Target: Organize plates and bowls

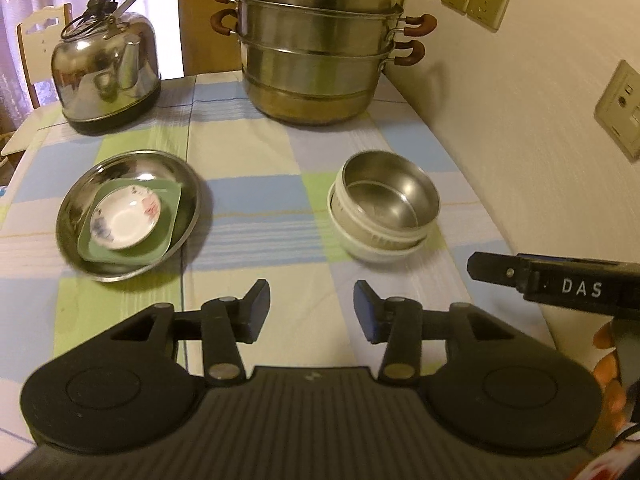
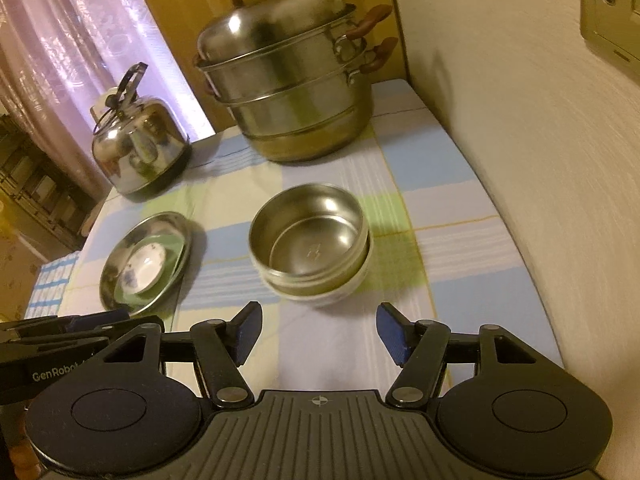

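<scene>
A steel plate (image 1: 76, 200) on the checked tablecloth holds a green square plate (image 1: 168, 216), with a small white patterned saucer (image 1: 126, 216) on top. To its right a steel bowl (image 1: 390, 196) sits nested in a white bowl (image 1: 372, 254). My left gripper (image 1: 312, 308) is open and empty, in front of and between the two stacks. My right gripper (image 2: 320, 330) is open and empty, just in front of the steel bowl (image 2: 308, 236) and white bowl (image 2: 344, 292). The plate stack (image 2: 144, 260) lies to its left. The right gripper's side shows in the left wrist view (image 1: 560, 284).
A steel kettle (image 1: 106, 68) stands at the back left and a large steel steamer pot (image 1: 316, 48) at the back middle. A white wall (image 1: 520, 120) with sockets runs along the table's right edge. A chair (image 1: 40, 40) stands behind the kettle.
</scene>
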Motion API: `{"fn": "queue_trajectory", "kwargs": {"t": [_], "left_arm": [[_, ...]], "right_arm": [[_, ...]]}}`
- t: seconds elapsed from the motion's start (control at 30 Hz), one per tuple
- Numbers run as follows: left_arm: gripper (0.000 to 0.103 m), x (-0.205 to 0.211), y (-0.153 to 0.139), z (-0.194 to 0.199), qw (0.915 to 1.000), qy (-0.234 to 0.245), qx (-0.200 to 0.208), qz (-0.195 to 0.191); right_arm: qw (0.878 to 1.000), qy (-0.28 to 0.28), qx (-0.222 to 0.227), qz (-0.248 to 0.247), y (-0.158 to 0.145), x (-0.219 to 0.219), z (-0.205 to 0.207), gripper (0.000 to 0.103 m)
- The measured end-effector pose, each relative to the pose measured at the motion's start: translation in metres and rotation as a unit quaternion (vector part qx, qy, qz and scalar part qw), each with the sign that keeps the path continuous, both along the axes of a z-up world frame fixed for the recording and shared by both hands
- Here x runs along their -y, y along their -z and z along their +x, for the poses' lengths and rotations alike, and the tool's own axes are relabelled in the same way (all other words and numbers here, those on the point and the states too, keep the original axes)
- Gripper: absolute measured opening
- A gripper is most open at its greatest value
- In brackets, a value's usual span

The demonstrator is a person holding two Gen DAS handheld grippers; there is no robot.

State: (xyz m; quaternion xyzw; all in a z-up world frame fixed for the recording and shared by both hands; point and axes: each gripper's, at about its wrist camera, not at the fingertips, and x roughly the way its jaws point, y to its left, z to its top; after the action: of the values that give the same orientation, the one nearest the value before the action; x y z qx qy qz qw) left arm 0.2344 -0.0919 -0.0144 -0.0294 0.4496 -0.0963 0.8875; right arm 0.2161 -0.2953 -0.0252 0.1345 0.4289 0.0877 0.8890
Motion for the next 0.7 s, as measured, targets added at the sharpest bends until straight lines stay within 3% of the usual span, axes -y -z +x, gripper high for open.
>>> {"fn": "queue_trajectory", "kwargs": {"t": [0.7], "left_arm": [[0.046,-0.060,0.009,-0.076,0.9996,0.018,-0.022,0.008]], "right_arm": [[0.999,0.001,-0.048,-0.016,0.018,-0.069,-0.085,0.067]]}}
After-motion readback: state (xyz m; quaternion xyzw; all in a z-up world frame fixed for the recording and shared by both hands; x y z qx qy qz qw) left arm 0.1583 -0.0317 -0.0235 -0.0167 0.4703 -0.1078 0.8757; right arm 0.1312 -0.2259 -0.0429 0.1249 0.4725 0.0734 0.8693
